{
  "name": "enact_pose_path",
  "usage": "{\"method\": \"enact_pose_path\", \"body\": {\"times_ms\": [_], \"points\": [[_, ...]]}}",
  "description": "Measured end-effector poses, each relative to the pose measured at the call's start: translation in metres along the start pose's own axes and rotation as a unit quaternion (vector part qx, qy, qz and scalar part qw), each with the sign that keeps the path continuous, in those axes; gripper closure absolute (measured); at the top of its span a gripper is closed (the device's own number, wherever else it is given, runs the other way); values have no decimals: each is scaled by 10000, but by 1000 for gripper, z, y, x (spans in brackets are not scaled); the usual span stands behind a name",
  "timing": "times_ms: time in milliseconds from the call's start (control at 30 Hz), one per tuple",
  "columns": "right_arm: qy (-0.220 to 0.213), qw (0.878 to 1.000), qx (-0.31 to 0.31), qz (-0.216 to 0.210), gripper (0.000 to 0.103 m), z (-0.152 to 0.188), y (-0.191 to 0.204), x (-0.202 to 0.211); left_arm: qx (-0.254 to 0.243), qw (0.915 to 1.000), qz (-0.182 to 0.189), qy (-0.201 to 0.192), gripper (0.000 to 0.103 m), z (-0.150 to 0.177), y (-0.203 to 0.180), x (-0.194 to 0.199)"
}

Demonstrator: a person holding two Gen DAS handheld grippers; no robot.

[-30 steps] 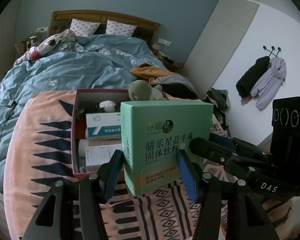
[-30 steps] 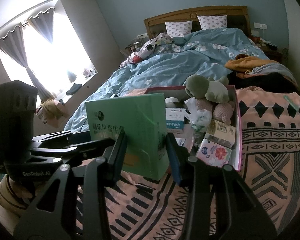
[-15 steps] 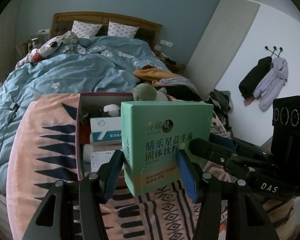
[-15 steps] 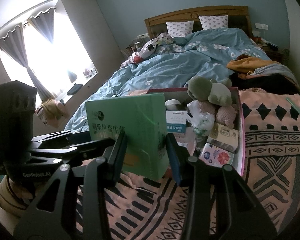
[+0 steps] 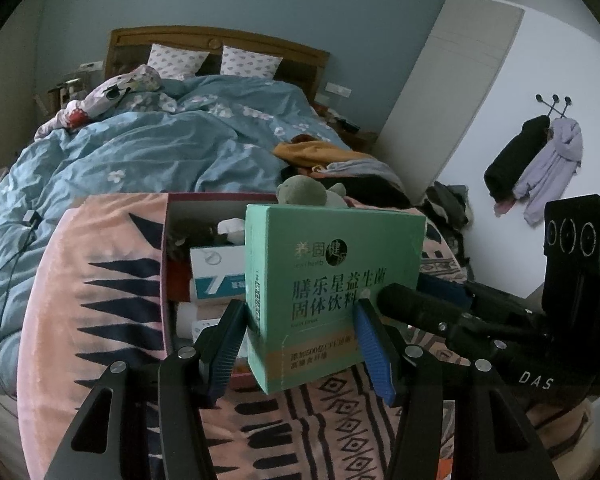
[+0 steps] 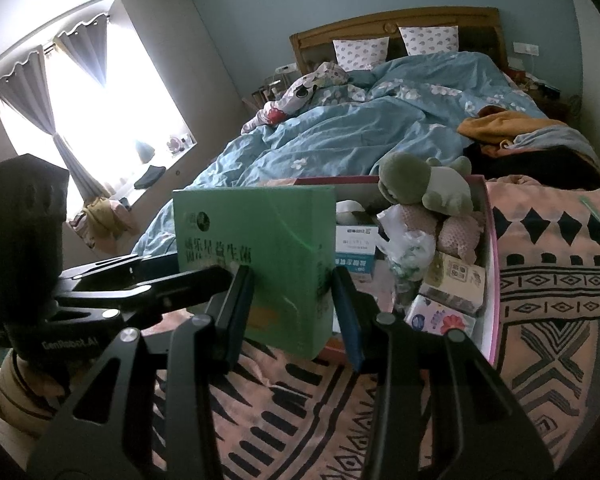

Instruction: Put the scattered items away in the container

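Observation:
A green carton with Chinese print (image 5: 332, 276) is held upright above the patterned blanket by both grippers. My left gripper (image 5: 300, 332) is shut on its lower edges. My right gripper (image 6: 296, 300) is shut on the same green carton (image 6: 260, 248) from the other side. Just behind it stands the dark red container box (image 5: 165, 264), holding white medicine boxes (image 5: 216, 272), a green plush toy (image 6: 424, 184), a plastic bag and small packets (image 6: 440, 316). The carton hides part of the container.
The pink patterned blanket (image 6: 548, 300) covers the bed's foot. A rumpled blue duvet (image 5: 148, 148), pillows and a pile of clothes (image 5: 340, 160) lie beyond the container. Coats hang on the right wall (image 5: 540, 160). A window is at the left (image 6: 92, 112).
Both grippers have carried the green carton forward, towards the container, which now shows closer and further right in the left wrist view.

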State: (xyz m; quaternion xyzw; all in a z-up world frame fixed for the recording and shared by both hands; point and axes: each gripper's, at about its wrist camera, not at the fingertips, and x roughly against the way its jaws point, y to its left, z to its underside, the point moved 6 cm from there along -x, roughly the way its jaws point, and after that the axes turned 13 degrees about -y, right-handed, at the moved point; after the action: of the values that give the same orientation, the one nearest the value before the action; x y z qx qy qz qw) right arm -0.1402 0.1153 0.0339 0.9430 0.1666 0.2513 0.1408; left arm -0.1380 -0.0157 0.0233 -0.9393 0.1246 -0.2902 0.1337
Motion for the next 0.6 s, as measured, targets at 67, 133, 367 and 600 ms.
{"method": "enact_pose_path", "body": {"times_ms": [67,133,367,600], "points": [[-1,10000,-8,-10,59,-1,-1,-3,-4,10000,-14,2,47,-1,2,-2],[0,10000,-21,-15,59,-3,-2,-6,-16,10000,-31,-4,47,-3,3,-3],[-37,10000,9,-42,59,-10,-3,-14,-43,10000,-74,-47,47,-8,9,-8],[-16,10000,29,-36,59,-12,-5,-24,-19,9999,-106,-41,47,-12,14,-13]]}}
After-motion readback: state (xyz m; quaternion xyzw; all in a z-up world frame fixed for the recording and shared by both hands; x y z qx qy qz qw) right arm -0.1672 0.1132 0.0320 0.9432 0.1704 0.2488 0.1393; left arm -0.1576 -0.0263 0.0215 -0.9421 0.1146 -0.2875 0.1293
